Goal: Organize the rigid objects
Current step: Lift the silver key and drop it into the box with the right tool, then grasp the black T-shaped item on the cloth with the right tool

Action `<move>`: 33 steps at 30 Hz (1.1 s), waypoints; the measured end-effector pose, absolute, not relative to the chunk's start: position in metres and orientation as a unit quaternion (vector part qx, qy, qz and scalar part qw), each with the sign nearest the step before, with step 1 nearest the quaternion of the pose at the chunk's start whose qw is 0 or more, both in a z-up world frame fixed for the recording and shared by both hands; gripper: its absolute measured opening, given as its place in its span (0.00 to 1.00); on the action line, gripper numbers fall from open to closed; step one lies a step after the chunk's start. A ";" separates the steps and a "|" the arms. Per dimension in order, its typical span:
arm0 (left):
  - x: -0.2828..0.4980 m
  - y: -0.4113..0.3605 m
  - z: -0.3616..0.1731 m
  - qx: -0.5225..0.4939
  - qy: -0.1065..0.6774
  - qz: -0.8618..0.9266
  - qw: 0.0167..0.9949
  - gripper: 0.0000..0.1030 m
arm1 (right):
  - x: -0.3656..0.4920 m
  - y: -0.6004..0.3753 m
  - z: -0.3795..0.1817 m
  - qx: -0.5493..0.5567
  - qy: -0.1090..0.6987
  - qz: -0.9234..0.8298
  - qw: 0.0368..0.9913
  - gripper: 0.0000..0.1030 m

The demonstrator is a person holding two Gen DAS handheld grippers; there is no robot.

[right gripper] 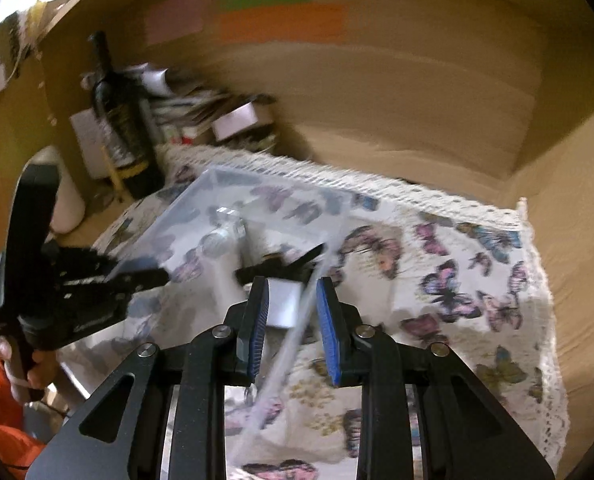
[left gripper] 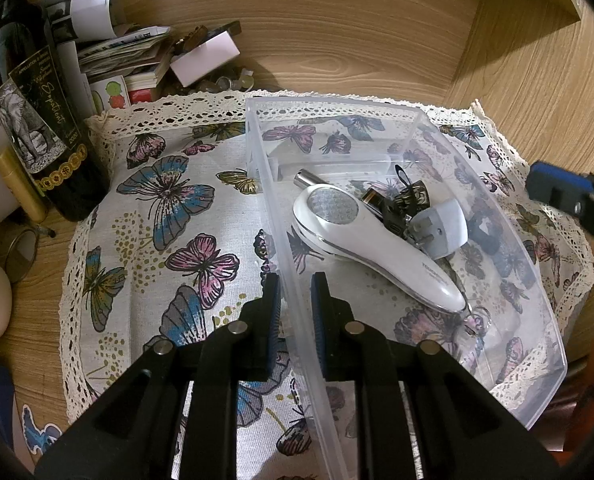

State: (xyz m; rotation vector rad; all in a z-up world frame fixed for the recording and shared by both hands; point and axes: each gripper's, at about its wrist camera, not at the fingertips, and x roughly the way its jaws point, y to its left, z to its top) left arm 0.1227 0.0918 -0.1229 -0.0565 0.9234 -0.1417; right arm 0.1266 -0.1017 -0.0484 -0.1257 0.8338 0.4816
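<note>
A clear plastic bin (left gripper: pixel 545 320) sits on a butterfly-print cloth (left gripper: pixel 169 200). In it lie a white handheld device (left gripper: pixel 377 248), a battery (left gripper: pixel 371 198), a white plug adapter (left gripper: pixel 445 224) and dark small items. My left gripper (left gripper: pixel 295 312) straddles the bin's left wall, one finger on each side, with a small gap. My right gripper (right gripper: pixel 291 320) is open, and the bin's right wall (right gripper: pixel 297 328) runs between its fingers; that view is blurred. Its blue fingertip shows in the left wrist view (left gripper: pixel 557 188).
A dark wine bottle (left gripper: pixel 37 120) stands at the cloth's left edge, with a lip balm tube (left gripper: pixel 17 188) and small round mirror (left gripper: pixel 23 248) beside it. Stacked papers and boxes (left gripper: pixel 137 60) lie behind. Wooden walls enclose the back and right.
</note>
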 end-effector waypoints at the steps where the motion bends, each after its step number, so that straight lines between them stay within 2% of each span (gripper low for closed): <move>1: 0.123 0.092 -0.123 -0.027 0.445 -0.068 0.892 0.15 | 0.129 -0.108 -0.047 -0.056 0.401 0.223 0.887 0.22; 6: 0.123 0.092 -0.123 -0.027 0.445 -0.068 0.892 0.15 | 0.142 -0.129 -0.055 -0.042 0.414 0.188 0.890 0.22; 10: 0.123 0.092 -0.123 -0.027 0.445 -0.068 0.892 0.15 | 0.151 -0.138 -0.076 -0.043 0.438 0.170 0.882 0.33; 17: 0.123 0.091 -0.123 -0.027 0.446 -0.068 0.892 0.15 | 0.160 -0.143 -0.118 -0.042 0.491 0.165 0.854 0.33; 23: 0.124 0.089 -0.124 -0.027 0.450 -0.067 0.890 0.15 | 0.169 -0.140 -0.131 -0.044 0.505 0.167 0.846 0.34; 27: 0.124 0.089 -0.124 -0.027 0.449 -0.067 0.890 0.15 | 0.175 -0.134 -0.138 -0.049 0.508 0.169 0.843 0.34; 28: 0.124 0.089 -0.124 -0.027 0.450 -0.067 0.890 0.15 | 0.177 -0.132 -0.139 -0.051 0.509 0.169 0.842 0.32; 29: 0.124 0.089 -0.124 -0.027 0.450 -0.068 0.890 0.15 | 0.178 -0.131 -0.140 -0.050 0.509 0.168 0.843 0.24; 33: 0.124 0.089 -0.124 -0.027 0.449 -0.067 0.890 0.15 | 0.177 -0.130 -0.134 -0.053 0.496 0.166 0.850 0.22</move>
